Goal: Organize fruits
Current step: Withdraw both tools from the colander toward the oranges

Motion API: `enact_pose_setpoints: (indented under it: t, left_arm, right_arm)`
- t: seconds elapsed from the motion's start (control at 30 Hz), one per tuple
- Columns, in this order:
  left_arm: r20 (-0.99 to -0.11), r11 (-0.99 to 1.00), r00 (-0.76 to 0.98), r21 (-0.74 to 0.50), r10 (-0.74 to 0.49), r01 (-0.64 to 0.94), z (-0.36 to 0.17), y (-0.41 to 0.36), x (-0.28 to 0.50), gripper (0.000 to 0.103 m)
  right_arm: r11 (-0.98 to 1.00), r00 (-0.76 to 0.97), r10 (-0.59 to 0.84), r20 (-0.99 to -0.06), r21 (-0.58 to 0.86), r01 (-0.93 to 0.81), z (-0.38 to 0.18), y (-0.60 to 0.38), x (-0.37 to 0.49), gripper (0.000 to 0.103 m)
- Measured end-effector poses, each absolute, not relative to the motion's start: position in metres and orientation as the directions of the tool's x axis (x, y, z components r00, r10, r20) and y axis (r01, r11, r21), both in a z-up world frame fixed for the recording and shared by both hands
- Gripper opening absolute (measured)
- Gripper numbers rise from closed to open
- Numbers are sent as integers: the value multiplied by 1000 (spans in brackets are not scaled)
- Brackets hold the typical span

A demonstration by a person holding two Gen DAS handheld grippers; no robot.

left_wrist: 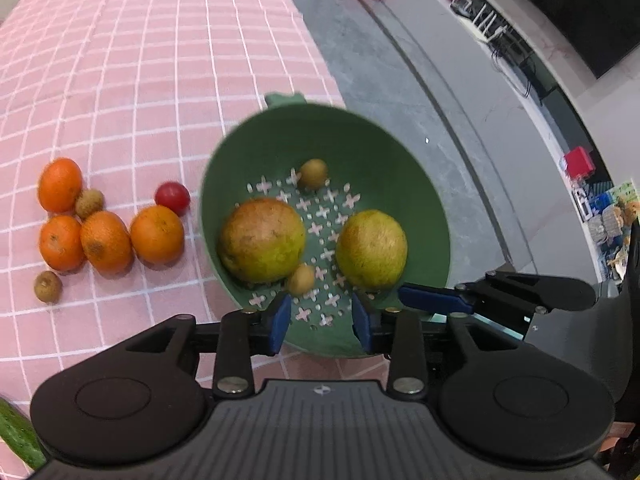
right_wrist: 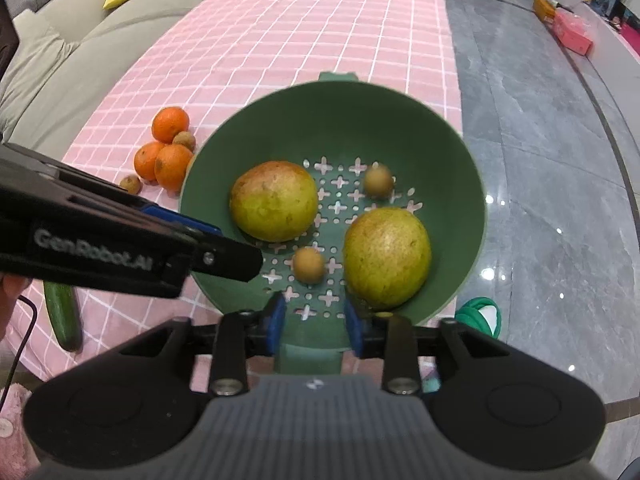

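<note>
A green colander bowl (left_wrist: pixel 360 148) (right_wrist: pixel 340 120) sits at the right edge of the pink checked tablecloth (left_wrist: pixel 140 60). It holds two large yellow-green fruits (left_wrist: pixel 262 240) (left_wrist: pixel 372 248) and two small brown longans (left_wrist: pixel 313 174) (left_wrist: pixel 301 280). My left gripper (left_wrist: pixel 321 320) is open, its blue fingers astride the bowl's near rim. My right gripper (right_wrist: pixel 315 320) is open too, with the bowl's near handle (right_wrist: pixel 308 360) between its fingers. Left of the bowl lie several oranges (left_wrist: pixel 157 234) (right_wrist: pixel 172 166), a red tomato (left_wrist: pixel 173 198) and loose longans (left_wrist: pixel 48 286).
A cucumber (right_wrist: pixel 64 312) lies on the cloth at the near left. The table ends just right of the bowl, above a grey stone floor (right_wrist: pixel 540 160). A green and white object (right_wrist: pixel 480 312) lies on the floor. A beige sofa (right_wrist: pixel 48 60) runs along the left.
</note>
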State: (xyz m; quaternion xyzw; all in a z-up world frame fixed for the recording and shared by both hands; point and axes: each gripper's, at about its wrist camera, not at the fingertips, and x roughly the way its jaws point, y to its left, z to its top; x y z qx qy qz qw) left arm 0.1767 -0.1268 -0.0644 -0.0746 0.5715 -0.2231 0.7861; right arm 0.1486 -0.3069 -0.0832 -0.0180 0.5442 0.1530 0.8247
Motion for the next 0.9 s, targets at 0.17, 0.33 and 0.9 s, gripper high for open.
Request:
enact_pose_setpoints:
  t: [0.17, 0.33, 0.9]
  left_arm:
    - [-847, 900, 326, -347, -421, 263, -47, -109, 170, 44]
    - [-831, 918, 404, -290, -382, 271, -33, -87, 159, 45]
    - [-744, 959, 606, -199, -282, 202, -36, 15, 115, 45]
  right_arm:
    - [966, 454, 208, -866, 108, -236, -66, -303, 135, 49]
    - [977, 570, 155, -807, 39, -211, -49, -287, 119, 53]
    - [939, 692, 246, -678, -10, -344, -45, -205, 93, 57]
